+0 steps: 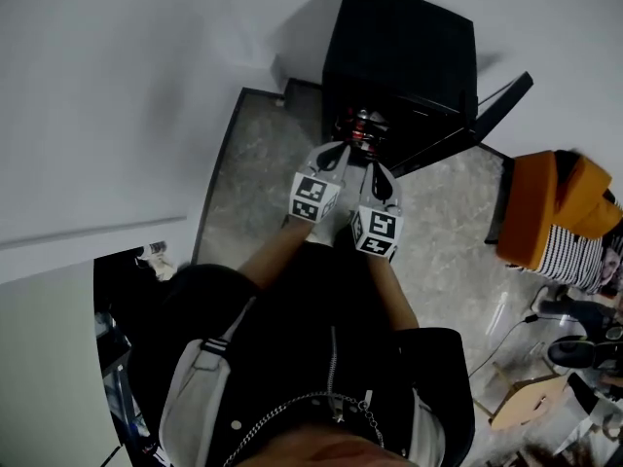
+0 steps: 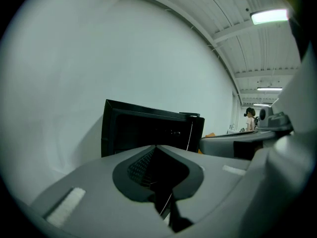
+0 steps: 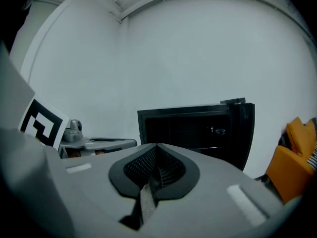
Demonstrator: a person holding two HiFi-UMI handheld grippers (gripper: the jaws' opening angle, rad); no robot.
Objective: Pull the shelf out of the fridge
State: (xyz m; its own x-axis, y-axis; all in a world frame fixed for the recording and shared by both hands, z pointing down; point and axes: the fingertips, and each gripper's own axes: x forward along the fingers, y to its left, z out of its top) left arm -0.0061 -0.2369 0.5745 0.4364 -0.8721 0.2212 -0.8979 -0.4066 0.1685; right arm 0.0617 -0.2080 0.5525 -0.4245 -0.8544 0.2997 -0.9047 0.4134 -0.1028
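Note:
A small black fridge (image 1: 399,47) stands on the floor against the white wall, its door (image 1: 492,110) swung open to the right. Red-topped items (image 1: 365,129) show in its dark inside. In the right gripper view a thin shelf line (image 3: 198,148) crosses the open fridge (image 3: 188,128). My left gripper (image 1: 338,152) and right gripper (image 1: 382,175) are side by side just short of the opening, both shut with nothing between them. In the left gripper view the shut left gripper (image 2: 157,150) points at the fridge (image 2: 143,128); the right gripper (image 3: 157,148) does likewise in its own view.
An orange seat (image 1: 555,202) with striped cloth stands right of the door, also in the right gripper view as an orange seat (image 3: 292,162). A white tabletop (image 1: 49,358) lies at lower left. Cables and clutter lie at lower right. A person (image 2: 249,119) stands far off.

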